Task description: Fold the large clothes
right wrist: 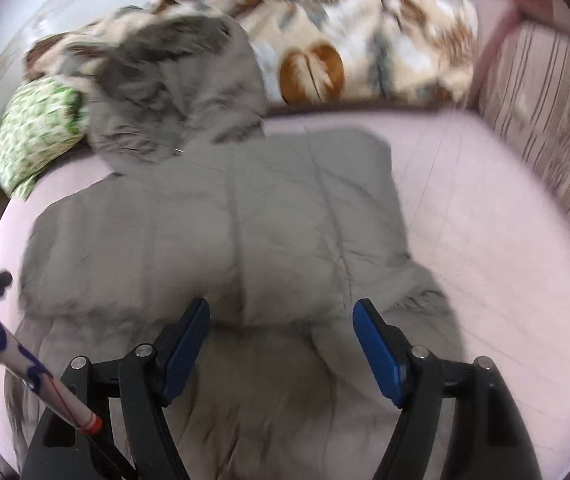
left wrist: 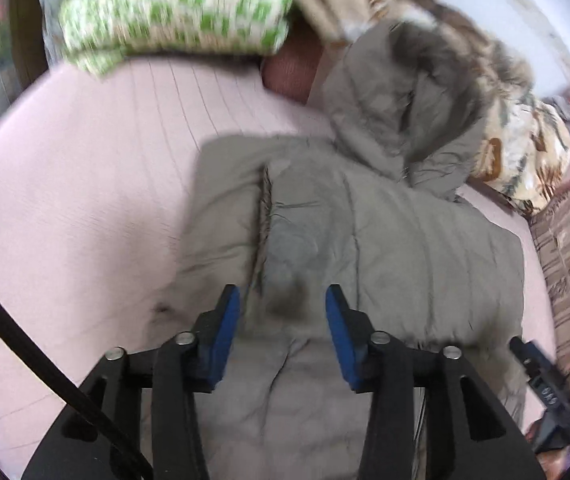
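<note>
The grey padded coat (left wrist: 365, 232) lies spread on the pink bed cover (left wrist: 85, 200), its long axis running straight away from me: hem end under my tongs, fur-trimmed hood (left wrist: 417, 96) at the far end, bunched up against the patterned blanket (left wrist: 525, 160). The sides look already turned in, so the body reads as a long narrow slab, and I judge the next fold has to go lengthwise, hem toward hood. My left gripper (left wrist: 283, 312) hangs over the near part of the coat, slightly left of its middle, jaws spread wide with nothing between the blue pads; I cannot tell whether they touch the cloth. My right gripper (right wrist: 281, 328) is likewise spread and empty, over the near right portion, where a rumpled flap trails off toward the bare cover on that side. Both sit about equally close to the hem, so neither hand has a clear lead; each should take its own corner. A green checked pillow (right wrist: 37, 128) rests beyond the hood on the left, and a striped cushion (right wrist: 545, 152) edges the bed at far right. Both views are motion-blurred
</note>
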